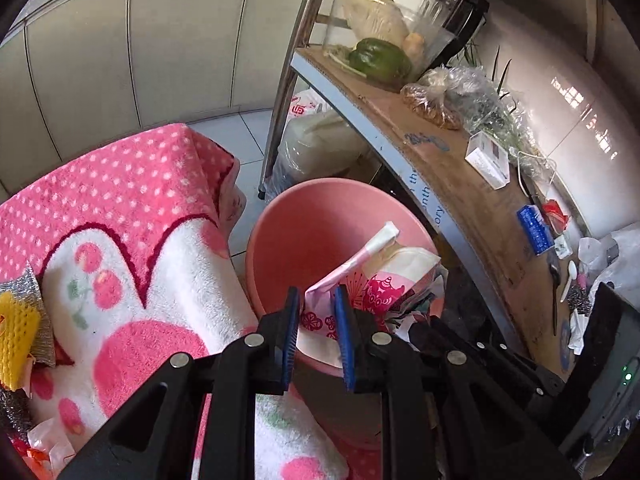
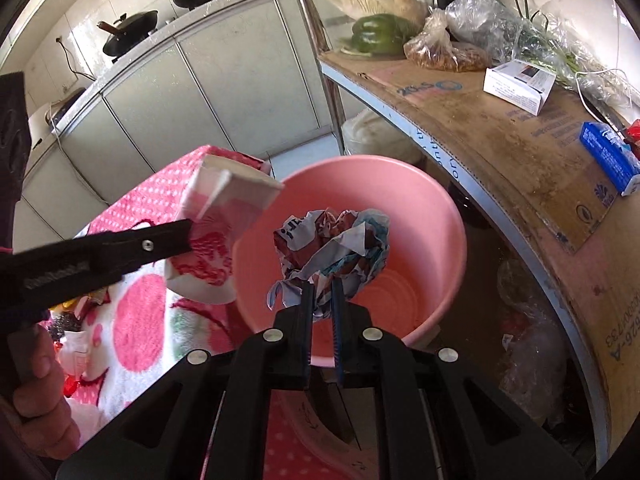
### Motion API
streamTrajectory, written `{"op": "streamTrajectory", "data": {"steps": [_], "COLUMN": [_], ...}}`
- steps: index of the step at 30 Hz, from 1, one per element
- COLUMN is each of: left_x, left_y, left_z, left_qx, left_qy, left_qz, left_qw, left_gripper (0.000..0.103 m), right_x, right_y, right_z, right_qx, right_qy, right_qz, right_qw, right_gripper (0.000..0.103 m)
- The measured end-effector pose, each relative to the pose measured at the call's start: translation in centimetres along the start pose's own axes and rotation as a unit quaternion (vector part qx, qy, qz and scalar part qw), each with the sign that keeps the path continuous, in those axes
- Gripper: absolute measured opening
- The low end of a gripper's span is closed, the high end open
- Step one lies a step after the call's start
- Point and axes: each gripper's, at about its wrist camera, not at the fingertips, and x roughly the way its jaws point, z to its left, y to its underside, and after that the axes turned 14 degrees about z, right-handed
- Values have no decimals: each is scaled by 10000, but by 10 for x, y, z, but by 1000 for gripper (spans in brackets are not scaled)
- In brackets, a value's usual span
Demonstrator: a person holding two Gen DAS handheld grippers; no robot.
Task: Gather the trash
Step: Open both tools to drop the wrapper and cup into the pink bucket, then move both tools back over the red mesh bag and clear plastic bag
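Trash: left gripper (image 1: 317, 300) pinches a flattened pink carton (image 1: 372, 276); right gripper (image 2: 321, 294) clamps crumpled paper (image 2: 334, 246) over round basin (image 2: 432, 200).

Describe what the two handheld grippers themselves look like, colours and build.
Both are matte black plastic. Each has two angular linkage arms with triangular cut-outs, joined by round silver pivot pins. The left gripper and right gripper carry blue ribbed pads on the fingers' inner faces. Seen side-on, the left gripper has faint embossed lettering, unreadable.
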Motion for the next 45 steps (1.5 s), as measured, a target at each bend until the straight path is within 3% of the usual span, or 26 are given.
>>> {"op": "streamTrajectory", "data": {"steps": [7, 12, 16, 20, 26, 33, 41, 45], "left_x": [29, 28, 14, -6, -46, -114, -182, -200], "left_y": [0, -3, -2, 1, 14, 52, 120, 163], "left_z": [0, 3, 6, 8, 15, 52, 131, 171], "left_qx": [-30, -120, -181, -162, -43, 142, -335, -696], "left_qy": [-132, -130, -39, 23, 182, -122, -773, -956], "left_qz": [292, 261, 179, -5, -180, -701, -1194, -1228], "left_qw": [9995, 9995, 9997, 9999, 9997, 9974, 9893, 9854], "left_gripper": [19, 35, 41, 42, 42, 49, 53, 54], "right_x": [11, 16, 15, 15, 3, -29, -52, -56], "right_y": [-2, -3, -2, -3, -1, 16, 41, 57], "right_z": [-5, -9, -11, -9, 0, 34, 80, 109], "right_qx": [34, 56, 119, 28, -74, -652, -1349, -1848], "right_qy": [99, 56, 46, 46, -95, -532, -1116, -1438], "right_qz": [121, 175, 182, 189, 131, -35, 121, 356], "right_qw": [9999, 9998, 9998, 9998, 9998, 9964, 9845, 9715], "right_gripper": [10, 15, 20, 32, 34, 34, 44, 46]}}
